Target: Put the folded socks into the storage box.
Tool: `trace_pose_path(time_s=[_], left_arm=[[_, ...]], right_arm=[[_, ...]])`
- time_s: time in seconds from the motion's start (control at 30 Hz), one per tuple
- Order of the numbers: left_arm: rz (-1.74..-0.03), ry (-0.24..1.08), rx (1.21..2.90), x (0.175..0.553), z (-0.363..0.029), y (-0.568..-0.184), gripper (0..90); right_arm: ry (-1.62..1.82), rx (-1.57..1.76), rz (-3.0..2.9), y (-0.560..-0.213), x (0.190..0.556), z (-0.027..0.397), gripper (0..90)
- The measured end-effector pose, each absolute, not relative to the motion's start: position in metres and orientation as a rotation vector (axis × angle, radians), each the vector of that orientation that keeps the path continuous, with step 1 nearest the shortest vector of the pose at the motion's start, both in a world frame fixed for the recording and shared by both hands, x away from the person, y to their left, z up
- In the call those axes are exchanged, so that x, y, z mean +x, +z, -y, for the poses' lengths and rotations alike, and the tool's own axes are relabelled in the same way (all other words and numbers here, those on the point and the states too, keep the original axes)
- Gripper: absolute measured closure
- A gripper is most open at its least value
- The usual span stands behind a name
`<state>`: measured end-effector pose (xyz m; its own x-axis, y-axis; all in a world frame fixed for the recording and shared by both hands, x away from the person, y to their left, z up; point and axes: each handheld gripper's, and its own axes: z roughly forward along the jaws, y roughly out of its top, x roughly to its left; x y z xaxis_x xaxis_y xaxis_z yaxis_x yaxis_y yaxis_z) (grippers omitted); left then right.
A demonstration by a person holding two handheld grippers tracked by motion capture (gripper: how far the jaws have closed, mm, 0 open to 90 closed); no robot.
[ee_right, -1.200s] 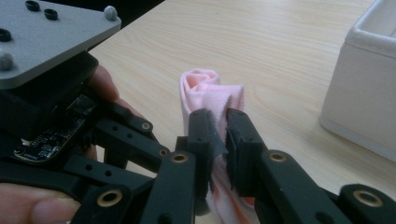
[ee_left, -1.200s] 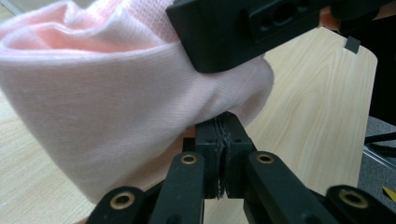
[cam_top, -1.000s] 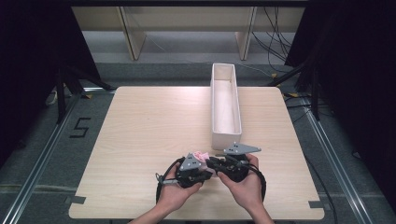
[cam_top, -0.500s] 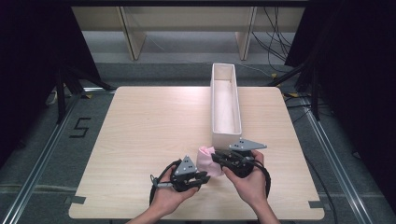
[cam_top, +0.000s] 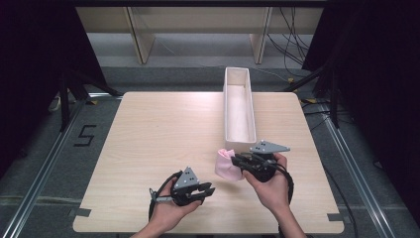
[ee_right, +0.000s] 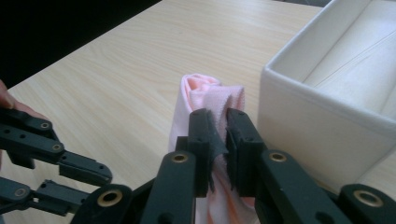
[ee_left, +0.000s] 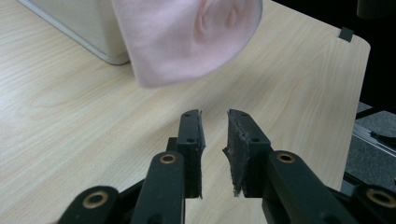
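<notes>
My right claw (ee_right: 218, 122) was pinched on the folded top edge of the pink cloth (ee_right: 205, 100), which hung from it just off the near end wall of the white box (cam_top: 239, 110), a little above the tabletop (cam_top: 163, 134). My left claw (ee_left: 215, 122), well short of the box on its near left, had just been opening; its jaws stood slightly parted with nothing between them, the cloth hanging free beyond their tips. The cloth looked light, soft and limp: it drooped in a rounded fold, so I judged it would sag and swing rather than keep a shape, and was unlikely to break or slip from rubber pads. The best hold seemed to be the bunched upper hem, where several layers lay together. Hard to make out: whether it was a sock, a small towel or another garment; its lower end was cut off in the right gripper view, and the box's far interior was partly hidden.
</notes>
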<state>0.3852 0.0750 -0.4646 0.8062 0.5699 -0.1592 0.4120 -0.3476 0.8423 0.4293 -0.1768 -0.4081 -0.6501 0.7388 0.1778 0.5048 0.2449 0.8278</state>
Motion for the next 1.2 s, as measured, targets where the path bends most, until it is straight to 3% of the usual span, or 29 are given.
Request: trace_pose_path(time_s=[1.2], left_arm=[[-0.771, 0.209, 1.994, 0.384, -0.084, -0.470, 72.6]], right_arm=[[1.281, 1.075, -2.124, -0.368, 0.472, 0.204, 81.0]])
